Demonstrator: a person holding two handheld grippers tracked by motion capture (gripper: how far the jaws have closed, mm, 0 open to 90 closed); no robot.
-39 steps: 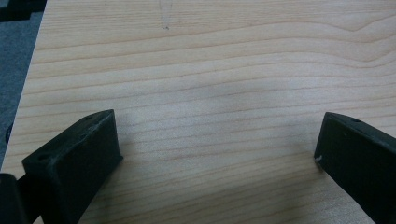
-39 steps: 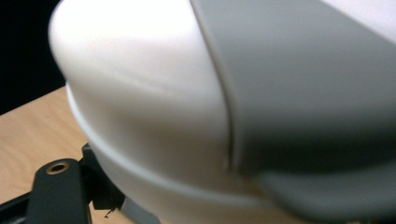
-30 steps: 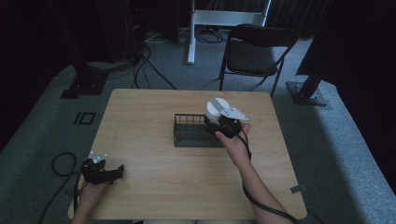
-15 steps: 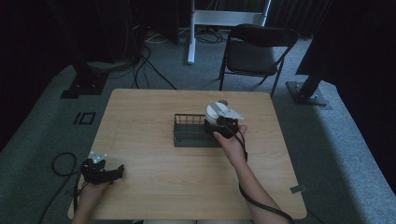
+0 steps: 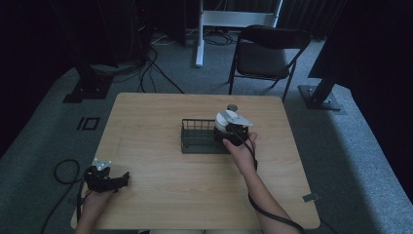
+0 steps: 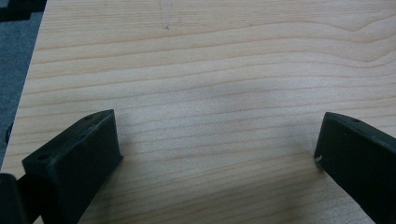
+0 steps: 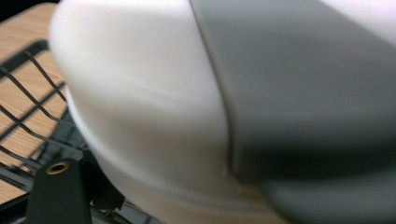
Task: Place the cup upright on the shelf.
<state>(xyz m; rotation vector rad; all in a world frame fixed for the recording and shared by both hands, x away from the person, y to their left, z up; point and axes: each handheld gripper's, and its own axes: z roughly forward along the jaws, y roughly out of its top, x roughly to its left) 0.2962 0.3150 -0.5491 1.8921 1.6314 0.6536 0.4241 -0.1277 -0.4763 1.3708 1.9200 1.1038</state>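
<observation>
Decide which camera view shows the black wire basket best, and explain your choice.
The high view: the whole wire basket sits mid-table, the right gripper at its right end. The right gripper view catches some blurred wire mesh behind a white object. The left gripper view faces bare table.

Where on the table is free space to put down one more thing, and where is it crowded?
The table is bare wood to the left of the wire rack, and along the near edge between the left tongs and the right forearm. The left gripper view shows bare wood between open jaws. It is crowded at the rack's right end, where the right tongs meet a white object.
</observation>
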